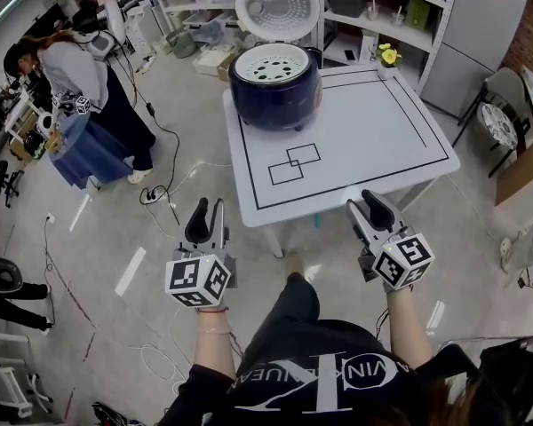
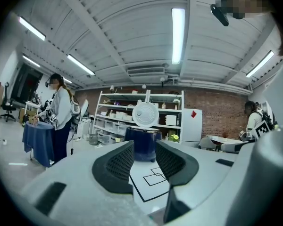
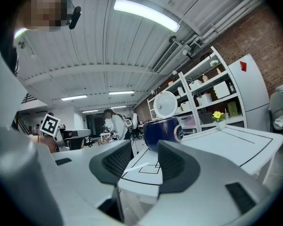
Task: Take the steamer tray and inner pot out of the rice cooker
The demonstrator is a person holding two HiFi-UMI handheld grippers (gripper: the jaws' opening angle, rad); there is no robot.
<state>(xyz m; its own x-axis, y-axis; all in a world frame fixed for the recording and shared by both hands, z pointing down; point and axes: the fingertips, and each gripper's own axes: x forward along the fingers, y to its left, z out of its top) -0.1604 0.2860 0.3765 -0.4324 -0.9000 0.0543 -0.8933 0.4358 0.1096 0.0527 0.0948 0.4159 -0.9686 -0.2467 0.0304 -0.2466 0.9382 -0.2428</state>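
Lightness is my guess for the steamer tray [image 1: 273, 62]: it looks like a thin white perforated dish, stiff enough to keep its shape but liable to flex if pinched hard. It sits in the mouth of the dark blue rice cooker [image 1: 275, 96], which stands at the upper middle of the head view on the far left corner of the white table [image 1: 373, 149]. The cooker's lid [image 1: 276, 5] is swung up behind it. The tray's raised rim looks like the place to grip, on the near side or the flanks, since the lid blocks the back. The surface seems smooth, so a shallow pinch could slip, and a straight upward lift seems safest. The inner pot cannot be seen, presumably hidden under the tray. It is probably metal, heavier and slick, with only its thin top edge to hold, and that may call for a grip on opposite sides. The left gripper [image 1: 210, 208] and the right gripper [image 1: 361, 201] both sit low in the frame, short of the table's near edge and well apart from the cooker. Each has its jaws partly spread with nothing between the pads, and each gripper view shows only the distant cooker through the gap.
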